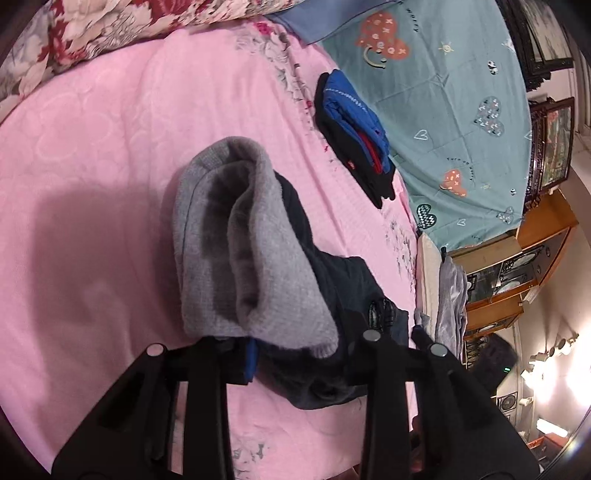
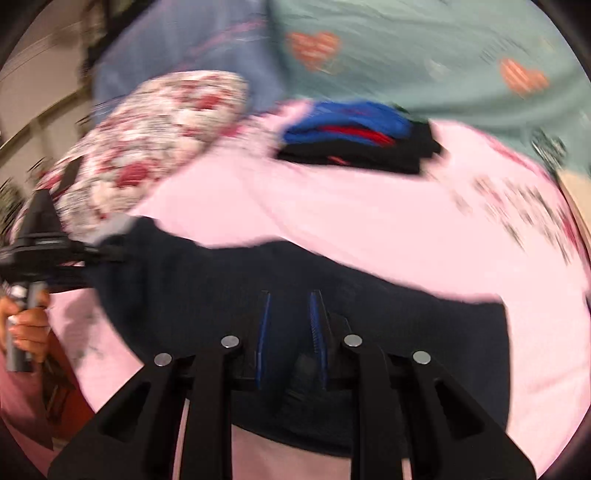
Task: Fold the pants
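Dark navy pants (image 1: 347, 280) with a grey fleece lining (image 1: 258, 240) lie bunched on the pink bed sheet (image 1: 92, 166). The waist end is turned inside out and sits between the fingers of my left gripper (image 1: 314, 343), which is shut on the thick bundle. In the blurred right wrist view the pants (image 2: 369, 314) stretch across the sheet (image 2: 332, 206). My right gripper (image 2: 291, 332) is shut on their near edge, with dark cloth between its blue pads. The left gripper (image 2: 110, 251) shows at the far left, holding the grey-lined end, with a person's hand (image 2: 29, 328) on its handle.
A folded stack of blue, red and black clothes (image 1: 354, 129) (image 2: 354, 140) lies at the far side of the sheet. A teal heart-print quilt (image 1: 443, 92) lies beyond it. A floral pillow (image 1: 110, 26) (image 2: 155, 125) sits at the head. The bed edge (image 1: 424, 277) and a wooden cabinet (image 1: 517, 266) are on the right.
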A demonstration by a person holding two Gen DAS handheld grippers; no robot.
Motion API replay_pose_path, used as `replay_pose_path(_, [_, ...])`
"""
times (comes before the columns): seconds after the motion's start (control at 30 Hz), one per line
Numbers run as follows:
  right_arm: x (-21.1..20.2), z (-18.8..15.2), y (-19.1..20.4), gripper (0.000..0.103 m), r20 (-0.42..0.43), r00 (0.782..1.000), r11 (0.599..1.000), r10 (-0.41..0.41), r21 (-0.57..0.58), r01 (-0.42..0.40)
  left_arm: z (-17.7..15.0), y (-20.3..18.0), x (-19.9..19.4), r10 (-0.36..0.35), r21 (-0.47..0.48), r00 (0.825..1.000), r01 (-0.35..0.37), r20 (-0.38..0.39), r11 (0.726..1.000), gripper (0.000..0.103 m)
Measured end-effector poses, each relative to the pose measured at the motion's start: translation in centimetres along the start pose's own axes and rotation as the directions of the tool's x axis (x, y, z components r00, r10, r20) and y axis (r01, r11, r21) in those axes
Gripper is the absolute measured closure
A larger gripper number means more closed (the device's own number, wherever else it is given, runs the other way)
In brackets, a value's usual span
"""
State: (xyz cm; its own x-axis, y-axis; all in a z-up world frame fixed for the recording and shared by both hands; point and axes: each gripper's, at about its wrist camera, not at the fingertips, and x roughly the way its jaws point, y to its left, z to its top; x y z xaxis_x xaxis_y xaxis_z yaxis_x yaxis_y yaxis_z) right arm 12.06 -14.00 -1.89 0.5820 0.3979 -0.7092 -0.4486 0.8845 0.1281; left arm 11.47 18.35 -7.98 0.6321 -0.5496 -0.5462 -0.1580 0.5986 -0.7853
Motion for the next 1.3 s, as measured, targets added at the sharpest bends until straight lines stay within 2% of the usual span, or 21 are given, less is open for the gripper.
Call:
replay_pose_path(0.07, [0.7, -0.9, -0.8, 0.083, -0.034, 0.999, 1.000, 0.015, 0.019, -0.015, -0.2, -0.8, -0.3, -0.013, 0.024, 1.000, 0.012, 0.016, 1.000, 0.072])
replay_pose_path(0.17, [3.5, -2.7, -0.9, 0.083, -0.136, 0.990, 1.000, -0.023, -0.007, 0.022, -0.5, -2.1, -0.7, -0.054, 0.051, 0.998, 0.052, 0.025, 0.997, 0.072])
replay_pose_path(0.4, [3.6, -2.5, -1.8, 0.083, -0.140, 0.989, 0.997, 0.043, 0.065, -0.034, -1.4, -7.1, 0.0, -0.162, 0.125, 0.987, 0.159, 0.013, 0.979, 0.072])
replay_pose_path(0.57, [3.4, -2.6, -2.8, 0.083, -0.128, 0.987, 0.991, 0.095, 0.108, -0.081, -2.4, -11.5, 3.4, -0.223, 0.170, 0.973, 0.230, -0.058, 0.958, 0.072])
replay_pose_path(0.67, [3.1, -2.6, -3.4, 0.083, -0.114, 0.984, 0.983, 0.135, 0.141, -0.119, -3.4, -14.8, 6.7, -0.255, 0.203, 0.958, 0.278, -0.135, 0.939, 0.072])
replay_pose_path(0.8, [1.8, -3.3, -4.6, 0.083, -0.081, 0.978, 0.968, 0.194, 0.176, -0.177, -5.5, -18.4, 11.4, -0.248, 0.257, 0.946, 0.298, -0.210, 0.919, 0.072])
replay_pose_path(0.97, [-0.5, -5.0, -7.1, 0.083, -0.074, 0.977, 0.961, 0.198, 0.209, -0.179, -9.5, -20.4, 19.4, -0.149, 0.301, 0.935, 0.250, -0.321, 0.920, 0.072])
replay_pose_path(1.07, [-1.9, -6.2, -8.4, 0.083, -0.067, 0.972, 0.950, 0.227, 0.236, -0.206, -10.7, -20.5, 22.0, -0.097, 0.331, 0.937, 0.214, -0.336, 0.919, 0.071])
replay_pose_path(1.17, [-3.0, -7.0, -9.3, 0.070, -0.051, 0.962, 0.935, 0.268, 0.255, -0.247, -10.8, -21.0, 22.5, -0.087, 0.361, 0.940, 0.211, -0.331, 0.908, 0.063])
replay_pose_path(1.23, [-3.9, -7.3, -9.6, 0.059, -0.031, 0.959, 0.931, 0.281, 0.252, -0.265, -10.9, -21.4, 21.9, -0.110, 0.360, 0.936, 0.235, -0.335, 0.903, 0.044])
replay_pose_path(1.3, [-4.7, -7.2, -9.8, 0.058, 0.002, 0.956, 0.927, 0.294, 0.243, -0.286, -10.5, -21.6, 20.3, -0.157, 0.353, 0.933, 0.273, -0.323, 0.895, 0.035])
